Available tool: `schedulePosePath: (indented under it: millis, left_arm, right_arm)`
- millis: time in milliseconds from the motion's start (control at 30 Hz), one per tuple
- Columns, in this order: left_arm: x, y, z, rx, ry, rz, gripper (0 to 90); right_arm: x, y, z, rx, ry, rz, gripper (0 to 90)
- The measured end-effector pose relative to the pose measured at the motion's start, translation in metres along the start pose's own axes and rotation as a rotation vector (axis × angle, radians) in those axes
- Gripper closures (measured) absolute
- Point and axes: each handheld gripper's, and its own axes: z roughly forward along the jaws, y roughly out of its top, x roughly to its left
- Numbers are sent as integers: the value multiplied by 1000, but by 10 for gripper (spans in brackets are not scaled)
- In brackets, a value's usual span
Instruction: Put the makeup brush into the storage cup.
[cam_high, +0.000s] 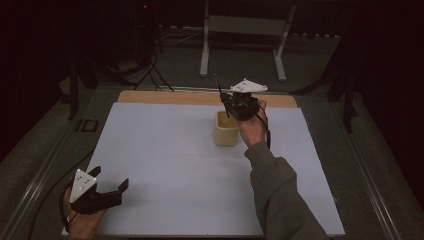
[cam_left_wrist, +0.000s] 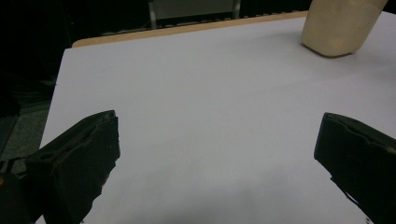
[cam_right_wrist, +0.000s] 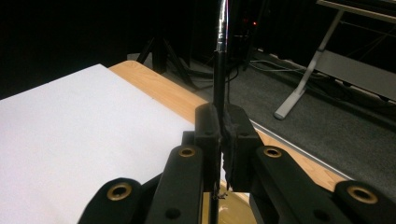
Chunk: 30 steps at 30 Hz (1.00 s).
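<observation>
High view: the right gripper is held up at the far side of the bench, just above a cream cup, with the right hand wrapped around its body and the forearm in a grey-green sleeve reaching in from the bottom edge. A thin rod, dark with a shiny upper part, is pinched between its jaws and stands tilted slightly away from the person. From the right gripper view the jaws are seen pressed together on the rod, which rises straight up the middle of the picture, and a bit of the cup's rim is visible below them.

The left gripper is held low at the near left corner of the bench, its jaws spread wide and holding nothing (the left gripper view shows bare white surface between them). The left hand grips it from below, and the grey plate sits on top.

The bench is covered by a white sheet, with a strip of light wood left bare along the far edge. Beyond it a dark room is seen, with grey carpet, a metal-legged frame and cables on the floor.
</observation>
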Motion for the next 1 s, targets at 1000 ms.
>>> schedulePosePath:
  millis: [1000]
  left_arm:
    - [0, 0, 0, 0, 1, 0, 14]
  right_arm:
    - [-11, -7, -4, -18, -19, 32, 852]
